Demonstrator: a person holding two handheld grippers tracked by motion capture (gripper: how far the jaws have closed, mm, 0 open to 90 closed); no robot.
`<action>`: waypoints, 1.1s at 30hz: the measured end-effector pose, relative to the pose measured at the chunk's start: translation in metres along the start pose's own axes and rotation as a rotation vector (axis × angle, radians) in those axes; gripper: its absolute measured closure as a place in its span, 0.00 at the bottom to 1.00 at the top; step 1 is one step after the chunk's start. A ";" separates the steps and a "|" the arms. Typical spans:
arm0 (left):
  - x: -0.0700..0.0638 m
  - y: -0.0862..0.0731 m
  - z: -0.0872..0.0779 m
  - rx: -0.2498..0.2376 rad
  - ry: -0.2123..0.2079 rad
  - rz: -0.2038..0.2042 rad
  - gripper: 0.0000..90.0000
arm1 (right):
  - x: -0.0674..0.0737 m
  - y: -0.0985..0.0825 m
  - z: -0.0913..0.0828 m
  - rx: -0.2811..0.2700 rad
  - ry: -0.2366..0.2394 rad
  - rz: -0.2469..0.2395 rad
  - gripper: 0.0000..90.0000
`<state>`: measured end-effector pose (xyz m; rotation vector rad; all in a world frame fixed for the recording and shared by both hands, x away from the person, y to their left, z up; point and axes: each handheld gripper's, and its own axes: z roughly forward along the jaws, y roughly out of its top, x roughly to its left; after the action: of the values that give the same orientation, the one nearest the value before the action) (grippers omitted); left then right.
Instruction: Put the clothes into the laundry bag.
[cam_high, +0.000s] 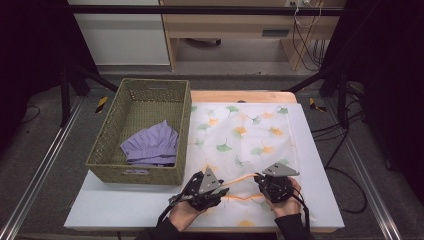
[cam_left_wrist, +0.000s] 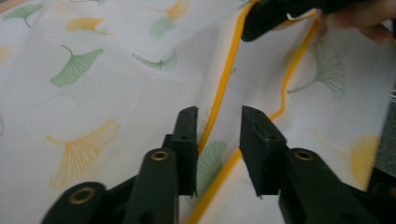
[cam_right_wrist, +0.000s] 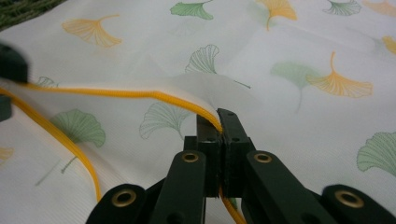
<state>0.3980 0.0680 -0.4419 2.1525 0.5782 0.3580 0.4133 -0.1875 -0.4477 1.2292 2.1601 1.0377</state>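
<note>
Right gripper view: right gripper (cam_right_wrist: 219, 116) jaws clench the cloth (cam_right_wrist: 261, 107)'s yellow hem (cam_right_wrist: 140, 94), anchoring it, while at nine o'clock the left gripper (cam_left_wrist: 218, 122) jaws stand released astride that hem.

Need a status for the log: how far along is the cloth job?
Done: one purple cloth lies in the basket. In hand: the right gripper is shut on the yellow hem of the leaf-print cloth; the left gripper is open with the hem between its jaws, not pinched. Left: the leaf-print cloth lies mostly flat, unfolded.
</note>
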 end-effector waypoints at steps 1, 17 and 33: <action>0.000 -0.005 -0.004 0.004 -0.012 -0.010 0.84 | -0.001 0.001 -0.001 -0.008 0.000 0.008 0.98; -0.002 -0.052 -0.002 0.106 -0.037 -0.040 0.98 | -0.005 0.019 -0.010 -0.125 0.023 0.079 0.98; -0.004 -0.051 -0.004 0.085 -0.036 -0.037 0.90 | -0.008 0.033 -0.022 -0.228 0.017 0.107 0.98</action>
<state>0.3792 0.0955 -0.4807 2.2218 0.6219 0.2789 0.4193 -0.1926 -0.4081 1.2414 1.9419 1.3025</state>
